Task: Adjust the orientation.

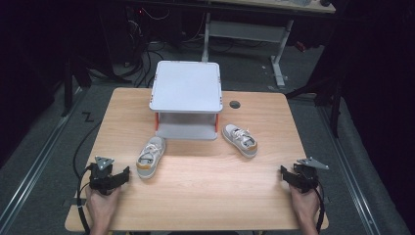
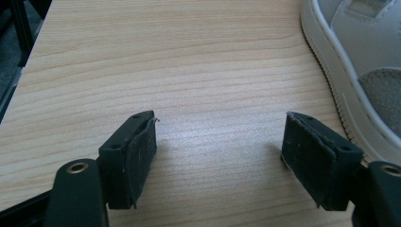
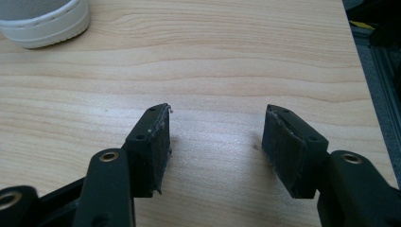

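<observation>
At the lower left of the high view, the left black two-jaw gripper point(image 1: 128, 173) rests on the light wooden table point(image 1: 205, 196), held by a hand point(image 1: 101, 208) that comes in from the bottom edge; its jaws stand wide apart with nothing between them, and in the left gripper view the same gripper point(image 2: 220, 146) shows only bare wood between its black pads; just to the right of this gripper, a bit higher in the frame, lies the left grey and white sneaker with a tan heel point(image 1: 149, 156), flat on its sole, heel toward the bottom of the frame; in the left gripper view this sneaker point(image 2: 359, 56) fills the upper right corner, near the right-hand jaw but not touching it; in the upper middle of the high view stands a white two-level plastic shelf with orange corner posts point(image 1: 186, 88), at the far side of the table; right of the shelf's front lies the right grey and white sneaker with laces point(image 1: 240, 140), turned at a slant; a small dark round hole in the tabletop point(image 1: 235, 104) sits above it; at the lower right, the right black two-jaw gripper point(image 1: 283, 172) rests on the table in the other hand point(image 1: 306, 208), jaws wide apart and empty; in the right gripper view this gripper point(image 3: 215, 137) has bare wood between its pads, and a white shoe sole point(image 3: 45, 19) peeks in at the upper left corner, well apart from the jaws.
</observation>
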The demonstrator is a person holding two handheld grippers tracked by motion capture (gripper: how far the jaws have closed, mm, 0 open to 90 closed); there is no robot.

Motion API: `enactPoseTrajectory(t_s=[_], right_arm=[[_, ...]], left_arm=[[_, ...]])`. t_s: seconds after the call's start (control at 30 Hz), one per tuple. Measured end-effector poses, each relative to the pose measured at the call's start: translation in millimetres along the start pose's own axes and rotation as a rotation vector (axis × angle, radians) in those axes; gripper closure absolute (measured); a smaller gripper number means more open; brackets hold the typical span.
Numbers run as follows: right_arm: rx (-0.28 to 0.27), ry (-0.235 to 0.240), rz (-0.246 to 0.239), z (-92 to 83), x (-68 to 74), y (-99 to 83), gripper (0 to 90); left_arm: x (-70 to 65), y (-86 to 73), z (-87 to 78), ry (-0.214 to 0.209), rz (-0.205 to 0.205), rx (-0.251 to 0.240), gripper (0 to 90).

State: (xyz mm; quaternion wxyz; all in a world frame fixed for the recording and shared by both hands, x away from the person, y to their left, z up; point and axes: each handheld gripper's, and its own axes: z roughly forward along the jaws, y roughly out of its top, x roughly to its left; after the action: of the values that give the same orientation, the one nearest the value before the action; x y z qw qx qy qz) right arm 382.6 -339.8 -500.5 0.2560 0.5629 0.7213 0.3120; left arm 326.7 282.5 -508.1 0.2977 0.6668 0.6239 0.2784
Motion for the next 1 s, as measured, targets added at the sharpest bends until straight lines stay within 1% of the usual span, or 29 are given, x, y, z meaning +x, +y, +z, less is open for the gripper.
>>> enactPoseTrajectory(t_s=[0.13,0.23,0.5,0.63,0.7,0.73,0.83,0.87,0.9,0.97,1.0], right_arm=[[0.000,0.003,0.001,0.0,-0.2,0.0,42.4],[0.001,0.003,0.002,0.1,0.0,0.0,42.0],[0.002,0.003,0.000,0.0,0.2,0.1,41.6],[0.002,0.004,0.001,0.0,0.2,0.1,41.6],[0.001,0.004,0.001,0.2,0.1,0.1,41.5],[0.001,0.004,0.001,0.2,0.1,0.1,41.5],[0.001,0.004,0.000,0.1,0.1,0.1,41.4],[0.002,0.005,0.000,0.1,0.1,0.1,41.3],[0.002,0.006,0.001,0.2,0.1,0.1,41.2],[0.001,0.008,0.002,0.1,-0.1,0.1,41.2],[0.001,0.008,0.003,0.1,-0.2,0.1,41.4]], left_arm=[[0.2,0.0,0.0,-0.003,-0.003,0.000,27.5],[-1.1,-0.4,-0.5,-0.015,0.009,-0.006,30.5],[-0.2,0.3,-0.2,-0.028,0.025,-0.003,31.5],[-0.9,-0.2,-1.0,-0.035,0.033,-0.007,35.7],[-1.3,-0.1,-0.8,-0.034,0.035,-0.013,38.8],[-1.8,1.4,-1.1,-0.036,0.042,-0.007,41.3],[-6.1,4.7,-1.8,0.001,0.068,0.005,46.0],[-6.3,6.0,-2.3,-0.007,0.074,0.011,46.4],[-6.3,6.0,-2.3,-0.007,0.074,0.011,46.4],[-5.7,9.6,-3.5,-0.039,0.048,0.017,47.4],[-5.9,11.0,-4.7,-0.024,0.036,0.016,49.0]])
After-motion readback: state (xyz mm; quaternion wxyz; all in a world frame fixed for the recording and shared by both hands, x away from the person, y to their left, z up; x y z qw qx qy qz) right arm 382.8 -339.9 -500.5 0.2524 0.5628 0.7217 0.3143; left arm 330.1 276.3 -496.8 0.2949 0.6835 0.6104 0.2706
